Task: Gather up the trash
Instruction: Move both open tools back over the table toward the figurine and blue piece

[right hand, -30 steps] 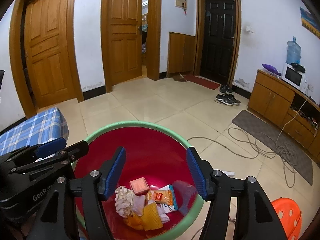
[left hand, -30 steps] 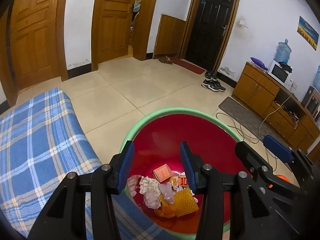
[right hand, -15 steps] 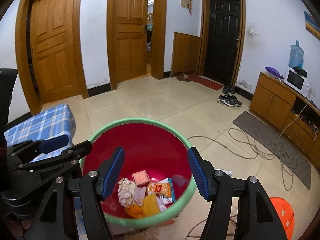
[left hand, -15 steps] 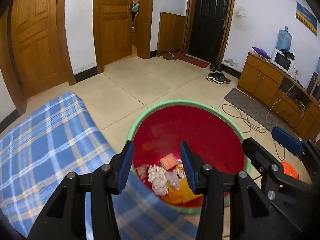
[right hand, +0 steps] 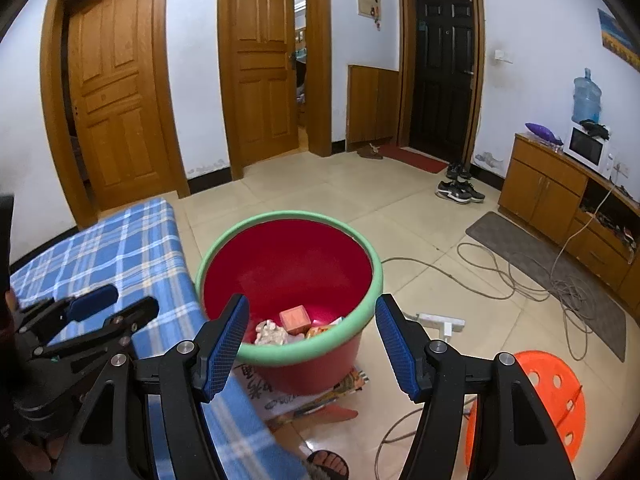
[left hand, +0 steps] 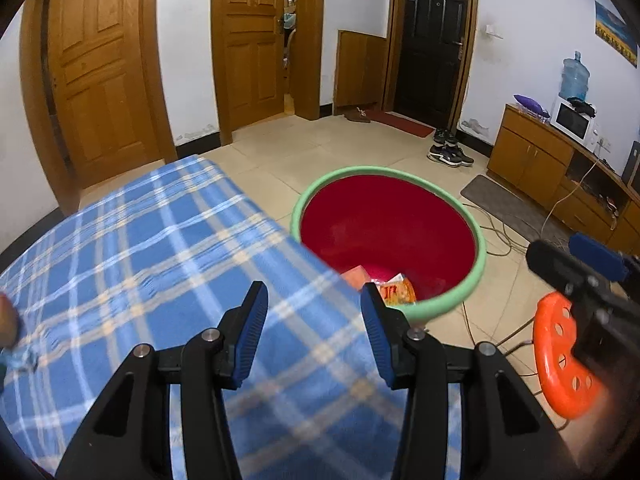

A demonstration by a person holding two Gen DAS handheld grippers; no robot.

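Nearest the cameras, both tongs stand apart with nothing between their blue pads: the left gripper (left hand: 314, 336) hangs over the blue plaid cloth (left hand: 140, 248), and the right gripper (right hand: 312, 346) hangs in front of the red bin (right hand: 288, 264). A sandalled foot (right hand: 326, 465) shows at the bottom edge of the right view, beside the cloth's corner.

Just past the cloth's edge, the bin with its green rim stands on flattened printed packaging (right hand: 320, 398) on the tiled floor. The collected trash (right hand: 290, 324) lies in its bottom: a small pink box, crumpled pale paper and an orange snack wrapper.

The step in hand looks like a return to the cloth for whatever remains. At the left edge of the left view a small light-blue scrap (left hand: 18, 358) lies on the cloth, blurred and only partly seen. To do this well, the left gripper should descend straight, straddle the scrap and pinch it alone, not a fold of cloth.

Farther off, cables (right hand: 500, 276) trail across the floor towards the wooden cabinet (right hand: 548, 188).
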